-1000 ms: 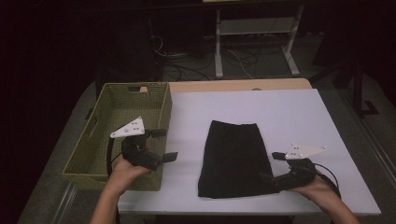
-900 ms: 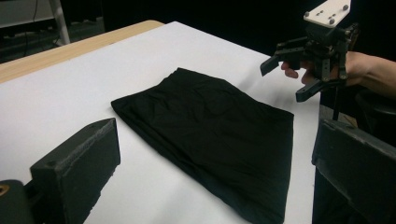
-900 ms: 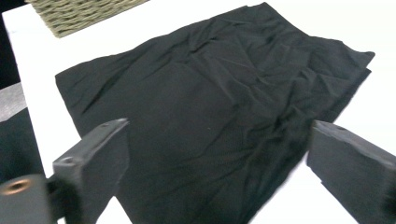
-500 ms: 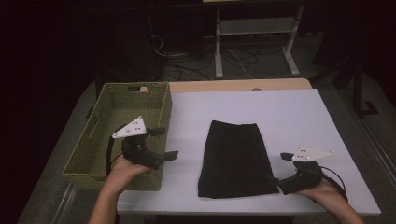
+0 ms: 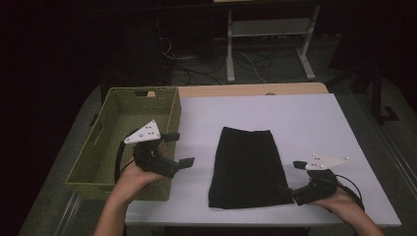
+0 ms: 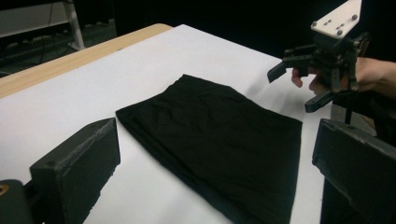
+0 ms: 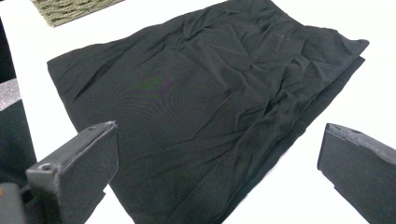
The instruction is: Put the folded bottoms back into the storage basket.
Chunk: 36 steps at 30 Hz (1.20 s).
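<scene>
White table (image 5: pixel 305 123) — dark room

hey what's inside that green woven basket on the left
The green woven basket looks empty: its woven floor and far wall show, with nothing lying on them. The left gripper and the hand holding it cover the near right corner, so that part cannot be checked.

Both black two-jaw grippers, left gripper (image 5: pixel 178 148) and right gripper (image 5: pixel 291 178), carry pale three-cornered screw-dotted plates and trailing black cables; forearms are bare.
</scene>
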### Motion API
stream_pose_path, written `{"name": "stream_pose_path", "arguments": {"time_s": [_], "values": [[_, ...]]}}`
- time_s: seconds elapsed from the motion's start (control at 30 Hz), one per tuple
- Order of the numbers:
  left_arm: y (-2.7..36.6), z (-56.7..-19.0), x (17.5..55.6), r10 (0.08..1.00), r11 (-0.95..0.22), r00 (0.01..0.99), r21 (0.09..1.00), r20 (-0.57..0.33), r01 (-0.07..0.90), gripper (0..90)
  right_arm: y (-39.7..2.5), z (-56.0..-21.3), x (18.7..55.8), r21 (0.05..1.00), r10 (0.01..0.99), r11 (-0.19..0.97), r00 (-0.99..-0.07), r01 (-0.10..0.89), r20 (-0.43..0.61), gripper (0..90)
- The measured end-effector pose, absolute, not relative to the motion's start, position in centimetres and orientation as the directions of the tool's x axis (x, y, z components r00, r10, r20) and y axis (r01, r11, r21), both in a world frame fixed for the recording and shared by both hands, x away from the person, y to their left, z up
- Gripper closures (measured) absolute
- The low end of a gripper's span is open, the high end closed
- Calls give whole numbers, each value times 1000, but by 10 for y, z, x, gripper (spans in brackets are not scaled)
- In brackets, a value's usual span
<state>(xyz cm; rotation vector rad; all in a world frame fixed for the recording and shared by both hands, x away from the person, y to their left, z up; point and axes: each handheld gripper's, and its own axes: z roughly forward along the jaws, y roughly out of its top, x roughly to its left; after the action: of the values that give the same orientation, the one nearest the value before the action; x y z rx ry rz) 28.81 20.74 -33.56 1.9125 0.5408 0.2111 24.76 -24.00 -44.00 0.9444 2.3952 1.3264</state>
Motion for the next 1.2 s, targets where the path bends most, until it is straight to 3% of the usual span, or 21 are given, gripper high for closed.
{"name": "stream_pose_path", "arguments": {"time_s": [1.2], "values": [[139, -355, 283, 383, -344, 913, 896, -140, 281, 0, -239, -441, 249, 825, 620, 389, -779, 410, 95, 0]]}}
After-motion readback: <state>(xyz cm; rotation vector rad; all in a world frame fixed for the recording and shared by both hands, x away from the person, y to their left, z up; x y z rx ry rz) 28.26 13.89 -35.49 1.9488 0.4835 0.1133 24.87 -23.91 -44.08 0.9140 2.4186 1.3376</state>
